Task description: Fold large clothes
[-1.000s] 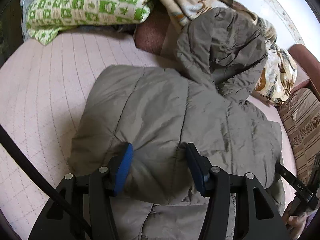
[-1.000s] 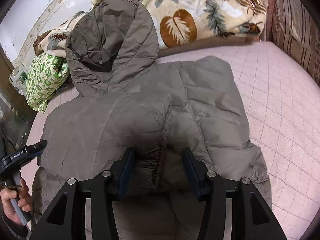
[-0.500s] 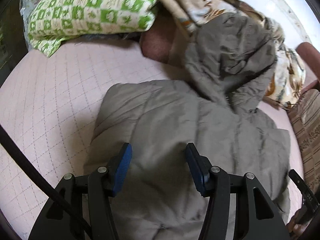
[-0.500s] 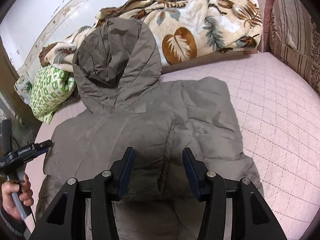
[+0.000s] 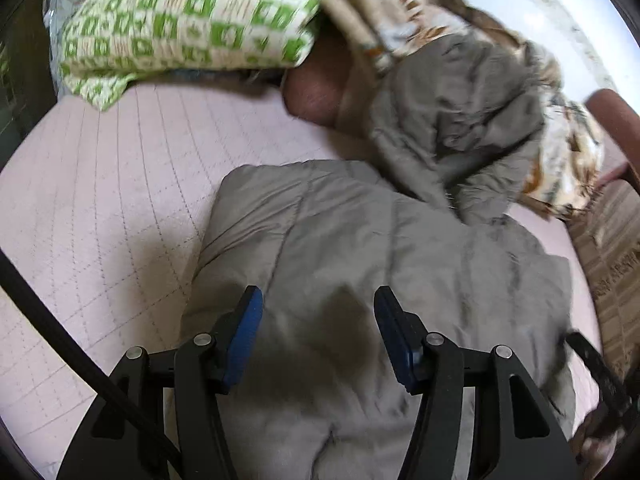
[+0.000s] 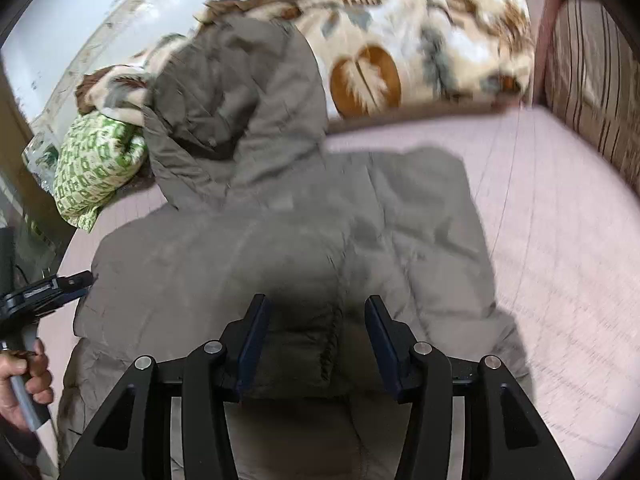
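Right wrist view: both the left gripper (image 5: 318,336) and right gripper (image 6: 316,334) hover spread, empty, above the soft, puffy jacket (image 6: 280,248); likely pinch its hem.

Soft daylight; motion blur throughout; fisheye edges bent, dark-vignetted

The left gripper (image 5: 318,312) hangs wide open over the gray puffy jacket (image 5: 384,264) on the pink quilt (image 5: 100,184).
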